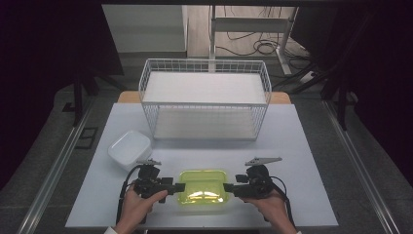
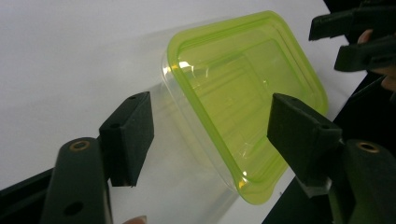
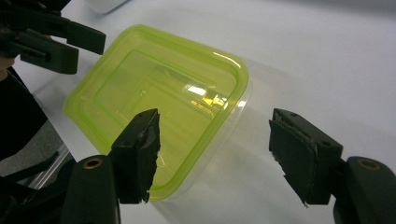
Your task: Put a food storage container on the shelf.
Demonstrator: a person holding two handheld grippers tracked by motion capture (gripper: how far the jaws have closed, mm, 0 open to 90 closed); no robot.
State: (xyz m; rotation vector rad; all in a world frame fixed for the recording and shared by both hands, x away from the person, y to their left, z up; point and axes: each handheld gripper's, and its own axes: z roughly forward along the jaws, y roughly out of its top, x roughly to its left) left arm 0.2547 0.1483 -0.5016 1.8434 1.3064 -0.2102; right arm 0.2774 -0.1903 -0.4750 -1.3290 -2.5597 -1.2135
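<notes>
Flanking the box from both ends: left gripper is sitting at its left short side, right gripper at its right short side, tips pointing at each other along the box's long axis, which is running left-right across the table. Both sets of jaws are standing spread with nothing pinched. In the left gripper view the left gripper is straddling a corner of the box, pads either side of the clear wall but not pressing; in the right gripper view the right gripper is doing the same, one pad over the green lid, the other out past the wall, gap showing. Neither hand is looking nearer; spacing is about symmetric. My read: next move is turning on closing in from both ends at once, so each pad pair needs to be catching the rim or wall squarely or the box is going to skate. Box is sitting flat near the front edge of the white table. White tub is lying behind and left of the left gripper, apart from it. Wire basket is standing at the back, well apart. Room beyond is dim, cables on the floor.
</notes>
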